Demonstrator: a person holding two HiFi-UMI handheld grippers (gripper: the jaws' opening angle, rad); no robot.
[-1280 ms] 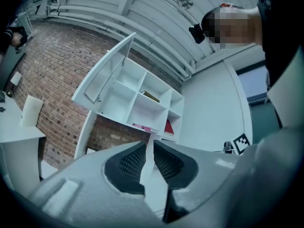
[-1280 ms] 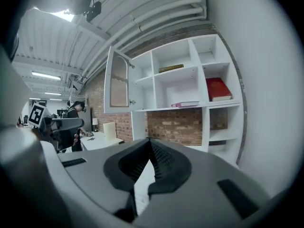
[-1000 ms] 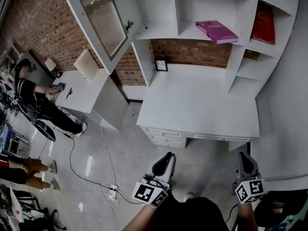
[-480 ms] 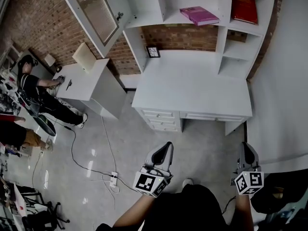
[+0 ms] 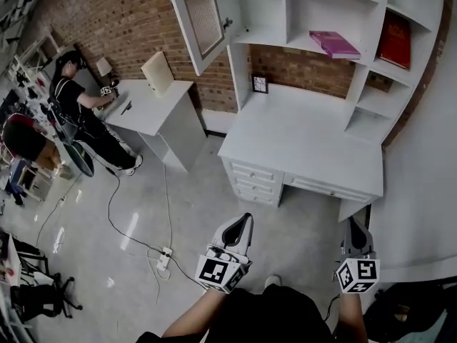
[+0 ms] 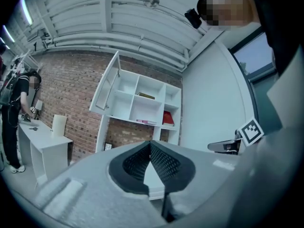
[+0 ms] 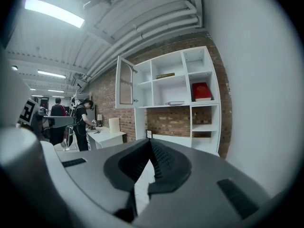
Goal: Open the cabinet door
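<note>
1. Both grippers we hold, left gripper [image 5: 244, 220] and right gripper [image 5: 351, 226], have their jaws closed on nothing.
2. One cabinet door [image 5: 201, 16] hangs open, well ahead of the left gripper and to its left.

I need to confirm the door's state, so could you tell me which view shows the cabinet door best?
The right gripper view: the whole cabinet door appears upright and swung open, with its glass pane clear. The head view shows the door larger but cropped at the top; the left gripper view shows it small and tilted.
</note>
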